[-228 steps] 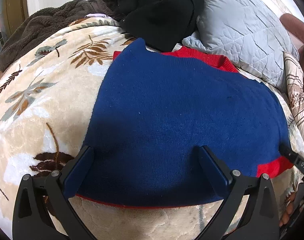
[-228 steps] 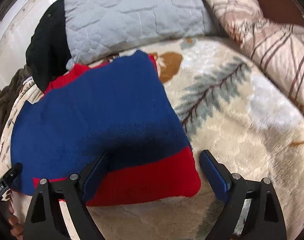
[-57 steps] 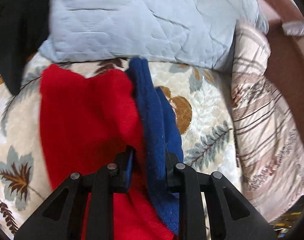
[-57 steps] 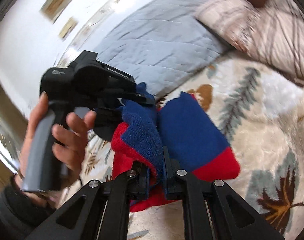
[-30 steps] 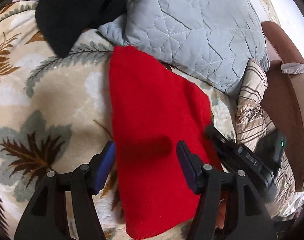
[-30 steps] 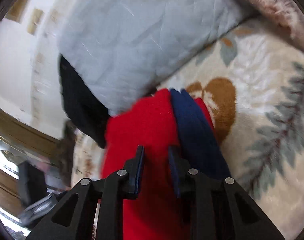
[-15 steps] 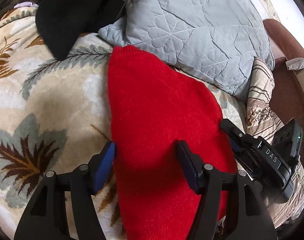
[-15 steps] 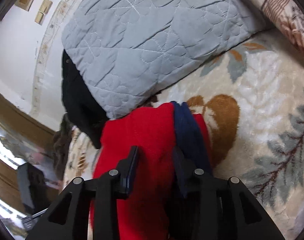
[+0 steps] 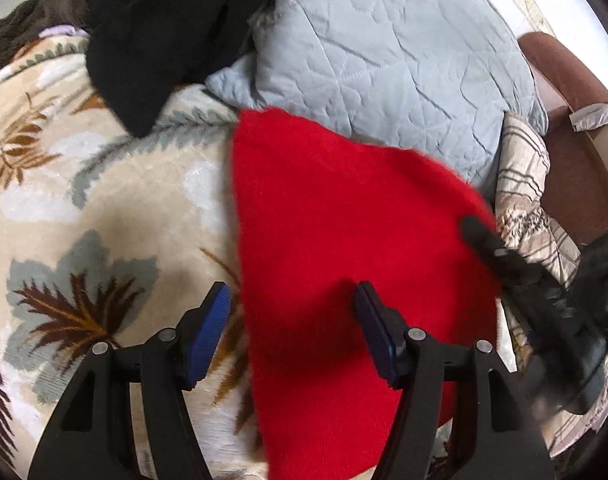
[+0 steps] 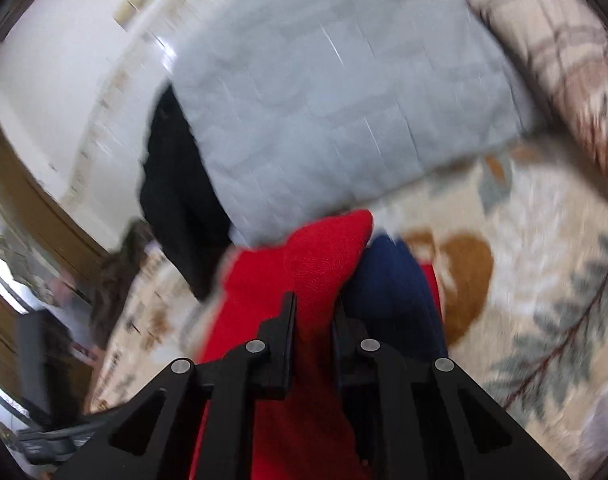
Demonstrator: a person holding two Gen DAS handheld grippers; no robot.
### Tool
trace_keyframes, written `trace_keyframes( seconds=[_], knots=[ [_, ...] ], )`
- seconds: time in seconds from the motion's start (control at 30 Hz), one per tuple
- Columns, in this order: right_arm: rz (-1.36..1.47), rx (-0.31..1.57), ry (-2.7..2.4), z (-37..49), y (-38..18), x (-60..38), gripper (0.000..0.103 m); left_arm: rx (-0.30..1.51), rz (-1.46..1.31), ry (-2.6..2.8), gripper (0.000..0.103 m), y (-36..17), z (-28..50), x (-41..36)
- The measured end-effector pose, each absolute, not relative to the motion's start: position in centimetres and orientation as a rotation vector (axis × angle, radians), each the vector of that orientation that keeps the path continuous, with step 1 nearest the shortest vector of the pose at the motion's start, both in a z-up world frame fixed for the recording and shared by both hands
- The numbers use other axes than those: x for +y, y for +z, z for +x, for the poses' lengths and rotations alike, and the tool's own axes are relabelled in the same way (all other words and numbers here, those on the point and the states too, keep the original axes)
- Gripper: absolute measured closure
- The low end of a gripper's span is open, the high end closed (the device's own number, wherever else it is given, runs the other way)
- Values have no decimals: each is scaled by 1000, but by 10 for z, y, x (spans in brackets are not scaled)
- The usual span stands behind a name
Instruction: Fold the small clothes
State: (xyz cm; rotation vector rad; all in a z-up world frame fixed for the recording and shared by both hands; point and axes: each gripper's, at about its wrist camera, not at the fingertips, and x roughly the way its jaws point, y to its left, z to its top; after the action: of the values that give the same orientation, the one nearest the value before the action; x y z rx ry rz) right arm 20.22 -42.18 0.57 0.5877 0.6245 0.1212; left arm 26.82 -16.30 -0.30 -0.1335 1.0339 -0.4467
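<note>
The left gripper (image 9: 292, 320) is matte black plastic: two angled arms, each with a triangular cut-out near its base, carry broad fingers (image 9: 374, 330) faced with blue pads. Round silver screws sit at the joints, two on each side. The right gripper (image 10: 312, 320) has the same build, black with triangular cut-outs and four silver screw heads across its linkage; its fingers (image 10: 287, 334) look thin, flat and black edge-on. Seen from the left wrist, its blurred black body bears small white markings, too smeared to read.
</note>
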Motion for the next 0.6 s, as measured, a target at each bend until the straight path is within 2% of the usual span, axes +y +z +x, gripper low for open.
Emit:
trace_keyframes(
  seconds=[0.07, 0.1, 0.2, 0.23, 0.3, 0.37, 0.47, 0.5, 0.53, 0.6],
  knots=[
    [562, 584, 99, 199, 12, -423, 89, 1040, -153, -420, 35, -9, 275, -159],
    [546, 595, 74, 201, 7, -424, 89, 1061, -155, -409, 29, -17, 279, -159],
    [527, 802, -13, 226, -39, -429, 89, 1102, -115, -402, 22, -34, 287, -166],
    [580, 796, -1, 224, -46, -437, 88, 1098, -110, -401, 21, -33, 286, -166],
    [685, 756, 32, 211, -36, -451, 77, 1088, -103, -415, 21, -24, 280, -159],
    [725, 738, 63, 194, -29, -458, 76, 1086, -131, -451, 22, -18, 266, -148],
    [725, 734, 130, 162, -28, -460, 62, 1097, -185, -497, 22, -22, 239, -136],
    [723, 748, 144, 151, -34, -459, 62, 1106, -197, -499, 22, -26, 233, -135],
    [717, 766, 151, 147, -39, -456, 62, 1123, -207, -497, 22, -34, 229, -136],
    [630, 797, 156, 140, -41, -442, 91, 1169, -226, -504, 22, -48, 223, -138]
  ],
)
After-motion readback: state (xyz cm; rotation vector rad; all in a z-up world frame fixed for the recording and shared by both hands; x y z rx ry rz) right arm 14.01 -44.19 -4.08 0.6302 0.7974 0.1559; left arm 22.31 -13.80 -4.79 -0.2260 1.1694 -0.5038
